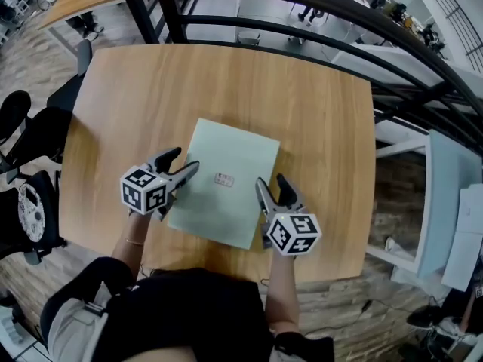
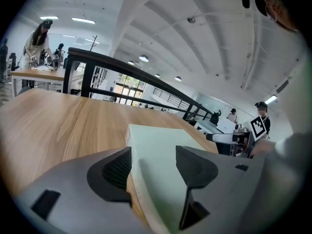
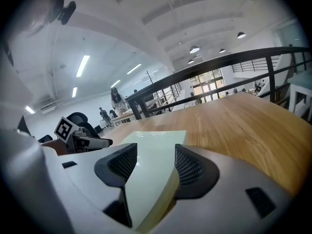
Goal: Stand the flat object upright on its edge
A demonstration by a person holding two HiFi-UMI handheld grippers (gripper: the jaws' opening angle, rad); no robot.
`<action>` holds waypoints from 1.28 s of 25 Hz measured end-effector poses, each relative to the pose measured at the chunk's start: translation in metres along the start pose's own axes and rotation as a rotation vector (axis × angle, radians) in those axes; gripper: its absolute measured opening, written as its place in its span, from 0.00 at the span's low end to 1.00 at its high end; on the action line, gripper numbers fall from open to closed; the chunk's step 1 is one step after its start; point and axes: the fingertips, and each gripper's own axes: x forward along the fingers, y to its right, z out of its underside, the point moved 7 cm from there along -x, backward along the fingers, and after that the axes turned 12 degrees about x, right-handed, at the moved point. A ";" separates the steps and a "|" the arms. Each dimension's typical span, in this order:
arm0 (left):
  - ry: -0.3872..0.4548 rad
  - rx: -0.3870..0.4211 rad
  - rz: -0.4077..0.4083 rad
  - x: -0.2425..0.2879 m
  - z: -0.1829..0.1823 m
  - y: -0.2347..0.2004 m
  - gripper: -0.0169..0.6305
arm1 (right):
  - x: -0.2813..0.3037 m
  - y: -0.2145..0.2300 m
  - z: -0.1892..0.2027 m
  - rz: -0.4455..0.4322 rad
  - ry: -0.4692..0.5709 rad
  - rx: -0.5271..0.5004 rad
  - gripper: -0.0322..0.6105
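A flat pale green box (image 1: 226, 153) with a small label (image 1: 224, 179) lies flat on the wooden table (image 1: 226, 81). My left gripper (image 1: 181, 161) is at the box's near-left edge, open, one jaw on each side of that edge. In the left gripper view the box (image 2: 156, 140) runs between the jaws of the left gripper (image 2: 153, 167), and the pads stand off it. My right gripper (image 1: 272, 185) is at the near-right edge, also open. In the right gripper view the box (image 3: 151, 145) passes between the spread jaws of the right gripper (image 3: 156, 167).
A black metal railing (image 1: 302, 6) runs just beyond the table's far and right edges. Black office chairs (image 1: 23, 127) stand off the left side. The person's body is against the near edge. Bare wood surrounds the box on all sides.
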 end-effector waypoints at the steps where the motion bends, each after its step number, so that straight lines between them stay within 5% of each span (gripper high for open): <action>1: -0.006 -0.005 0.001 0.003 0.001 -0.002 0.45 | 0.003 0.002 0.001 0.004 -0.006 0.003 0.41; 22: -0.063 -0.074 0.099 0.035 0.018 -0.025 0.46 | 0.045 0.030 0.027 0.034 -0.120 0.135 0.47; 32: -0.057 -0.112 0.081 0.036 0.017 -0.026 0.46 | 0.051 0.023 0.028 0.018 -0.120 0.153 0.47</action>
